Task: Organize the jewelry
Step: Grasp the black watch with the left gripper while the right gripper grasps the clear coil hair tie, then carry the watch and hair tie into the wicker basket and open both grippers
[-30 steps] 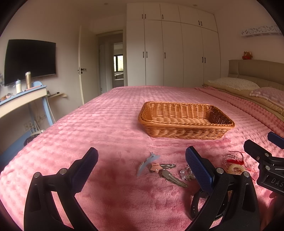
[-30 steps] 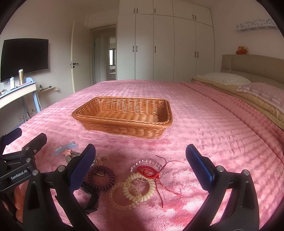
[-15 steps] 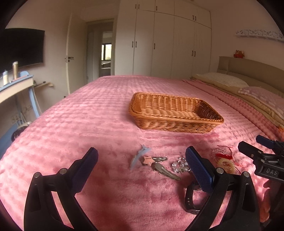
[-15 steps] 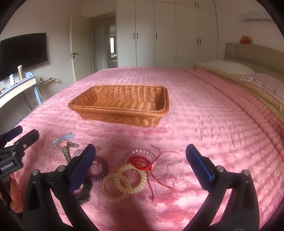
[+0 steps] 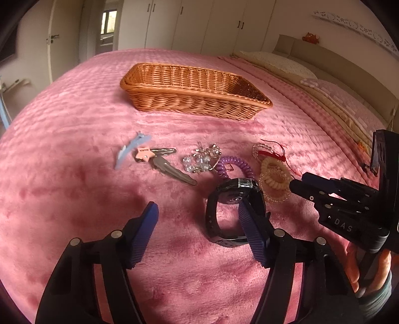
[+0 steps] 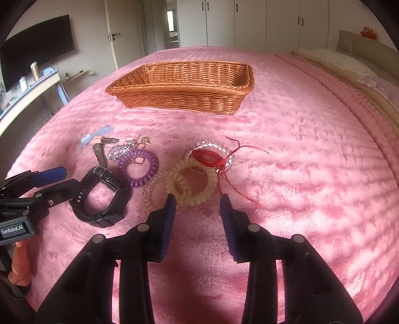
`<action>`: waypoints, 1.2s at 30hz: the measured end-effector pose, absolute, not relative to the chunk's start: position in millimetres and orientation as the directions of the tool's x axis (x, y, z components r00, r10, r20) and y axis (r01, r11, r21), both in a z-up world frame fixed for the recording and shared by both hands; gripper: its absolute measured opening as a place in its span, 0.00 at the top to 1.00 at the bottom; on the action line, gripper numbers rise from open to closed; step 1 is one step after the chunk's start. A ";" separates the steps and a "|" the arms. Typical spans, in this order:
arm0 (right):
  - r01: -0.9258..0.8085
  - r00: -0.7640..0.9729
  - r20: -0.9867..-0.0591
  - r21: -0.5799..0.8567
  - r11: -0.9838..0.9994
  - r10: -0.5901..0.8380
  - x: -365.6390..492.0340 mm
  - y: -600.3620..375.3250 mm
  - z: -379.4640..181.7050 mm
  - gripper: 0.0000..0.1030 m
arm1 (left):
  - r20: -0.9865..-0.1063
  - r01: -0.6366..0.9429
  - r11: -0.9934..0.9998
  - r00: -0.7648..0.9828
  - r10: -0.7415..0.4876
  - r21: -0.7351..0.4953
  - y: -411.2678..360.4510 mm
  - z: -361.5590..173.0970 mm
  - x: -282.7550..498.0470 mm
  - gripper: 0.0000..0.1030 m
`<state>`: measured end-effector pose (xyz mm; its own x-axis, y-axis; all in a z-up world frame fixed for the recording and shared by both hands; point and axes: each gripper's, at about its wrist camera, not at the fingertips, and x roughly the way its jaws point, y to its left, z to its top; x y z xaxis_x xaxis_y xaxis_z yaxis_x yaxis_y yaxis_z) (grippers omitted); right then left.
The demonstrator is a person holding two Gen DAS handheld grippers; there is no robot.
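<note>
A wicker basket (image 5: 194, 87) (image 6: 184, 84) stands empty on the pink bed. In front of it lie a blue hair clip (image 5: 129, 149), keys with a star tag (image 5: 164, 164), a crystal piece (image 5: 199, 159), a purple coil tie (image 6: 138, 167), a black watch (image 5: 234, 211) (image 6: 99, 197), a cream coil tie (image 6: 192, 183), a clear bead bracelet (image 6: 149, 192) and a red string bracelet (image 6: 212, 157). My left gripper (image 5: 198, 219) is open, its right finger inside the watch band. My right gripper (image 6: 197, 203) is open, just short of the cream coil tie.
Pillows (image 5: 281, 64) and a headboard (image 5: 324, 57) lie at the right. A desk (image 6: 27, 92) and wall TV (image 6: 37, 49) stand left of the bed. White wardrobes (image 6: 249, 22) and a door (image 6: 112, 35) are behind.
Both grippers have dropped and tilted down toward the jewelry. Both pairs of jaws have narrowed. The left gripper's right finger now sits inside the watch band.
</note>
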<state>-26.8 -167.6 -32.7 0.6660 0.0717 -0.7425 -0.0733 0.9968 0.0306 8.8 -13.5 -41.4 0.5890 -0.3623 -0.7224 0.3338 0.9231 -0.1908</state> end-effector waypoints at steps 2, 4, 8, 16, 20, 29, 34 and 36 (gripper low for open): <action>-0.075 0.678 -0.731 0.029 0.997 0.072 -24.8 -165.6 -28.9 0.68 | -0.733 0.324 0.926 0.579 -0.356 -0.194 -15.2 -44.1 14.8 0.44; -0.079 0.678 -0.732 0.022 0.997 0.070 -19.3 -162.7 -27.2 0.68 | -0.737 0.316 0.925 0.570 -0.362 -0.210 -15.7 -44.7 16.1 0.46; -0.096 0.652 -0.756 -0.003 0.995 0.060 -4.3 -154.4 -38.3 0.79 | -0.753 0.309 0.927 0.553 -0.357 -0.212 -20.3 -48.5 18.3 0.53; -0.119 0.650 -0.758 -0.028 0.992 0.057 -1.5 -148.2 -44.5 0.83 | -0.763 0.322 0.935 0.563 -0.317 -0.150 -29.8 -52.0 16.7 0.82; -0.150 0.650 -0.755 -0.023 0.988 0.081 -5.9 -142.9 -44.2 0.91 | -0.760 0.332 0.933 0.568 -0.316 -0.139 -33.3 -52.7 14.4 0.95; -0.136 0.715 -0.686 0.051 0.989 0.134 -19.3 -158.3 -26.9 0.91 | -0.685 0.334 0.929 0.640 -0.347 -0.159 -23.6 -37.0 1.8 0.97; -0.139 0.745 -0.646 0.098 0.985 0.169 -26.7 -163.5 -2.5 0.91 | -0.641 0.333 0.927 0.676 -0.364 -0.175 -15.4 -8.7 -1.2 0.97; -0.141 0.760 -0.626 0.106 0.984 0.176 -26.9 -165.1 13.7 0.91 | -0.615 0.334 0.928 0.700 -0.363 -0.167 -12.2 10.6 -1.3 0.97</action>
<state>-26.9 -165.1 13.7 0.7602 0.1757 -0.6255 -0.1406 0.9844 0.1057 -1.3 -12.2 10.6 0.7002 -0.3628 -0.6149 0.3338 0.9277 -0.1672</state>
